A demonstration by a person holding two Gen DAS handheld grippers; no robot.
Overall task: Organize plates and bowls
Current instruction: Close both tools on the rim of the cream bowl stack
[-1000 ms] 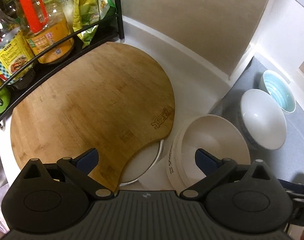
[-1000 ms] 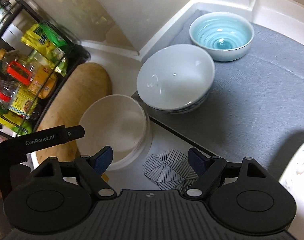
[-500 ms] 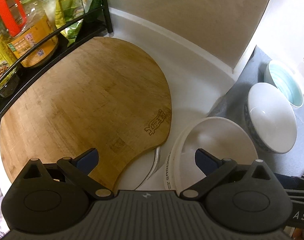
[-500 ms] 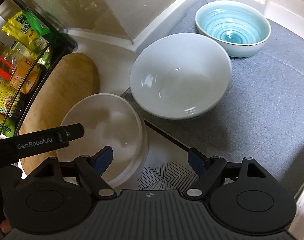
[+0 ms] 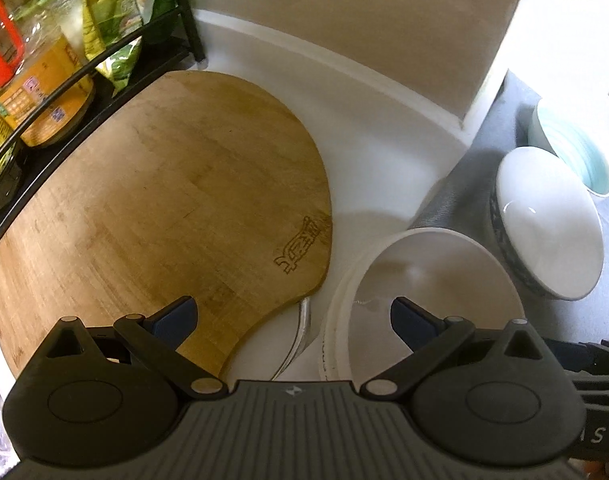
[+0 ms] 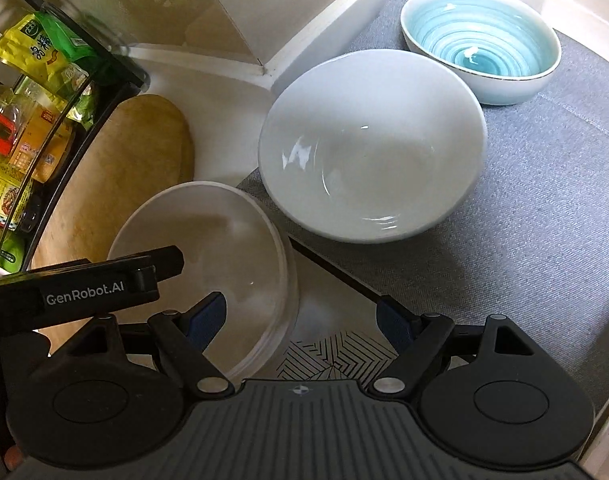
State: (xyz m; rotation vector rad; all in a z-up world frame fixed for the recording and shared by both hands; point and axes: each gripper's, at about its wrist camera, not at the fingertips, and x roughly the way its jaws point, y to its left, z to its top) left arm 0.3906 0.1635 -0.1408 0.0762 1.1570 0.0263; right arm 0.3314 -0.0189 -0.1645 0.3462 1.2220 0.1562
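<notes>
A white plastic bowl (image 5: 432, 276) (image 6: 208, 248) stands on the white counter between the chopping board and the grey mat. My left gripper (image 5: 292, 316) is open above its left rim, one finger over the board and the other over the bowl's inside. One left finger (image 6: 160, 268) reaches over that bowl in the right wrist view. On the mat sit a white ceramic bowl (image 5: 548, 232) (image 6: 368, 148) and, behind it, a blue ringed bowl (image 5: 580, 156) (image 6: 480, 44). My right gripper (image 6: 300, 316) is open and holds nothing, low between the plastic bowl and the mat's edge.
A round bamboo chopping board (image 5: 156, 216) fills the left, with a glass rim (image 5: 300, 328) showing under its near edge. A black wire rack (image 5: 84, 72) of bottles and packets stands behind it. A grey mat (image 6: 544, 200) and a line-patterned coaster (image 6: 336, 354) lie nearby.
Both grippers have come lower and nearer the bowls. The plastic bowl and the white ceramic bowl look larger. Neither pair of jaws has changed.
</notes>
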